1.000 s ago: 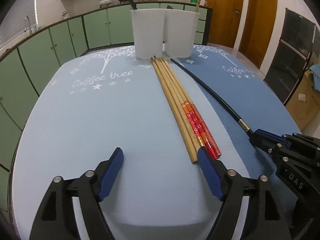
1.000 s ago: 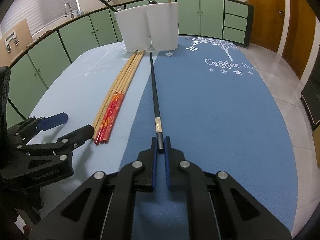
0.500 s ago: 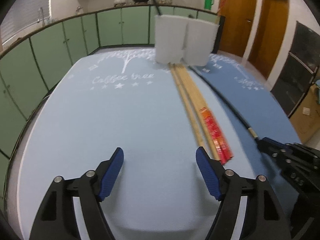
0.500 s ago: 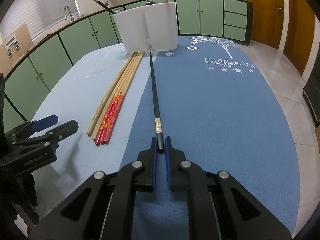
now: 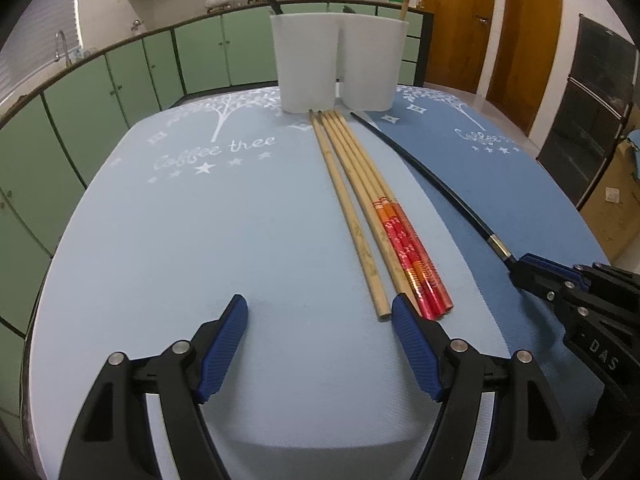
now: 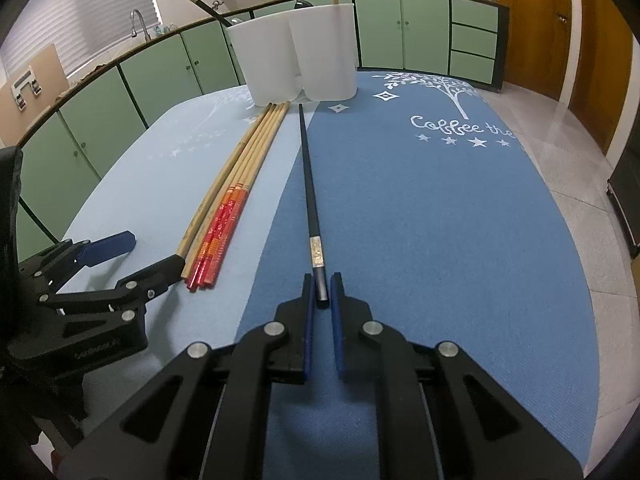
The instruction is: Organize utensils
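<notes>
A black chopstick [image 6: 307,178] lies lengthwise on the dark blue mat [image 6: 420,208], its thin tip pointing at the two white holders [image 6: 298,54] at the far end of the worktop and its thick, silver-banded end toward the near edge. The right tool [image 6: 321,290] has its fingers drawn in narrow around that thick end, touching or nearly touching it, low over the mat, probably because the heavy end gives the firmest hold for lifting the stick toward a holder. Just left of it, on the light blue mat [image 5: 200,220], a bundle of bamboo chopsticks [image 5: 360,196] lies side by side, some with red patterned ends, all lined up toward the holders. The left tool [image 5: 319,314] hangs wide and empty at the near end of the bundle, its right finger [image 5: 414,346] just beside the stick ends. Each holder already has a utensil standing in it, so sorting seems to have begun.
</notes>
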Available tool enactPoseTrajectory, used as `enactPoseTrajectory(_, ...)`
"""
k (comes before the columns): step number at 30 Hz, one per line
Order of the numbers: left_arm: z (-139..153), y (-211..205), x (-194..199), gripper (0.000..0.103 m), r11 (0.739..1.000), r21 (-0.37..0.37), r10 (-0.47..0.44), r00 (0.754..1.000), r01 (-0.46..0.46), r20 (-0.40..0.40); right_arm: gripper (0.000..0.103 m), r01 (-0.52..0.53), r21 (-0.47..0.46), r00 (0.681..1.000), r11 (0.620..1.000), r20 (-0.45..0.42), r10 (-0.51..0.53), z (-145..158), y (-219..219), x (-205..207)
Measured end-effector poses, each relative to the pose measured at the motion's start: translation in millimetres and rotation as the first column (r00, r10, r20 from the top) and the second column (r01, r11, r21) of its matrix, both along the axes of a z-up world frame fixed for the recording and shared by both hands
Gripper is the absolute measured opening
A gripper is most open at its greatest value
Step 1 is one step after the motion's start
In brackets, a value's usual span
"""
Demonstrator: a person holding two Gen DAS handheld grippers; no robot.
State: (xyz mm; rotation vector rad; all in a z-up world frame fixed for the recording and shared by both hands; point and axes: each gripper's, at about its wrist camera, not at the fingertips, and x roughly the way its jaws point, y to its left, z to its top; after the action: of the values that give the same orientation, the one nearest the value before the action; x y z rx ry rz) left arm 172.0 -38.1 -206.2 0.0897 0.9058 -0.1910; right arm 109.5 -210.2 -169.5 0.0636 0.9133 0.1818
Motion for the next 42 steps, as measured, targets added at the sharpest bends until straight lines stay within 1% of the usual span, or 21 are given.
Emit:
enactPoseTrajectory(1, 0.3, 0.5, -0.1, 0.071, 1.000, 0.000, 0.003, 1.000, -0.003, 0.002, 0.010, -0.001, 0.001, 1.000, 1.000, 0.000, 0.001, -0.3, -0.4, 0.1)
enactPoseTrajectory(2, 0.6, -0.2, 0.6, 0.063, 1.000, 0.000, 0.005, 1.000, -0.005, 0.005, 0.010, -0.004, 0.001, 1.000, 1.000, 0.001, 0.004, -0.7, -0.3, 0.1)
enactPoseTrajectory(3, 1.5, -0.7, 0.7, 0.052, 1.000, -0.007, 0.002, 1.000, -0.002, 0.010, 0.010, -0.006, 0.000, 1.000, 1.000, 0.002, 0.006, -1.2, 0.1, 0.1)
enactPoseTrajectory(4, 2.6, -0.4, 0.8, 0.046, 1.000, -0.025, 0.001, 1.000, -0.001, 0.012, 0.011, -0.008, 0.000, 1.000, 1.000, 0.003, 0.008, -1.4, 0.6, -0.2)
enactPoseTrajectory(6, 4.1, 0.7, 0.8, 0.026, 0.998, -0.060, 0.002, 1.000, -0.001, 0.013, 0.011, -0.011, -0.002, 1.000, 1.000, 0.004, 0.011, -1.7, 1.2, 0.0)
enactPoseTrajectory(7, 4.4, 0.7, 0.4, 0.019, 0.997, -0.073, -0.002, 1.000, 0.003, 0.013, 0.011, -0.011, -0.001, 1.000, 1.000, 0.004, 0.011, -1.8, 1.2, 0.1)
enactPoseTrajectory(8, 4.2, 0.1, 0.4, 0.008, 0.996, -0.087, -0.010, 1.000, 0.011, 0.010, 0.008, -0.011, 0.000, 1.000, 1.000, 0.004, 0.011, -1.7, 0.9, 0.2)
enactPoseTrajectory(14, 8.9, -0.7, -5.2, 0.007, 0.994, -0.110, -0.010, 0.999, 0.014, 0.032, 0.006, -0.016, 0.004, 1.000, 1.000, 0.009, 0.016, 1.6, 0.4, -2.3)
enactPoseTrajectory(17, 19.4, 4.1, -13.0, 0.007, 0.993, -0.114, -0.004, 0.998, 0.011, 0.056, 0.006, -0.023, 0.003, 0.999, 1.000, 0.027, 0.022, 8.9, 0.5, -7.1)
enactPoseTrajectory(20, 39.7, 12.2, -23.2, 0.007, 0.992, -0.127, 0.008, 0.995, 0.005, 0.098, 0.006, -0.033, 0.005, 0.998, 0.999, 0.050, 0.033, 21.0, -0.1, -11.6)
enactPoseTrajectory(23, 59.4, 18.4, -30.5, 0.007, 0.990, -0.138, 0.015, 0.990, 0.005, 0.142, 0.006, -0.050, 0.009, 0.996, 0.999, 0.080, 0.049, 39.5, -2.3, -16.1)
enactPoseTrajectory(26, 85.6, 25.8, -36.5, 0.007, 0.988, -0.153, 0.026, 0.979, 0.005, 0.202, 0.006, -0.052, 0.015, 0.991, 0.999, 0.125, 0.049, 60.3, -6.9, -20.7)
enactPoseTrajectory(28, 98.2, 28.9, -37.8, 0.006, 0.986, -0.167, 0.032, 0.973, 0.007, 0.230, 0.006, -0.048, 0.030, 0.987, 0.998, 0.156, 0.043, 76.9, -11.2, -22.5)
enactPoseTrajectory(31, 121.7, 30.7, -38.0, 0.006, 0.984, -0.179, 0.033, 0.958, 0.019, 0.285, 0.006, -0.043, 0.046, 0.979, 0.998, 0.201, 0.033, 100.7, -17.5, -22.6)
enactPoseTrajectory(34, 141.1, 29.1, -37.3, 0.006, 0.982, -0.185, 0.029, 0.944, 0.035, 0.328, 0.006, -0.043, 0.063, 0.969, 0.997, 0.246, 0.027, 127.2, -22.8, -18.0)
enactPoseTrajectory(38, 167.6, 26.2, -30.7, 0.006, 0.981, -0.180, 0.006, 0.924, 0.068, 0.382, 0.006, -0.049, 0.085, 0.958, 0.995, 0.285, 0.023, 157.9, -29.1, -7.8)
enactPoseTrajectory(39, 171.0, 25.2, -28.2, 0.004, 0.981, -0.180, 0.001, 0.921, 0.075, 0.389, 0.006, -0.055, 0.093, 0.956, 0.994, 0.292, 0.026, 165.0, -30.5, -4.3)
enactPoseTrajectory(40, 175.8, 24.8, -25.2, 0.000, 0.980, -0.183, -0.006, 0.919, 0.085, 0.395, 0.006, -0.061, 0.099, 0.954, 0.993, 0.297, 0.029, 171.0, -31.1, -0.9)
enactPoseTrajectory(42, 184.0, 23.4, -16.5, 0.000, 0.976, -0.188, -0.021, 0.915, 0.105, 0.403, 0.006, -0.078, 0.114, 0.952, 0.990, 0.302, 0.040, 184.8, -32.1, 9.4)
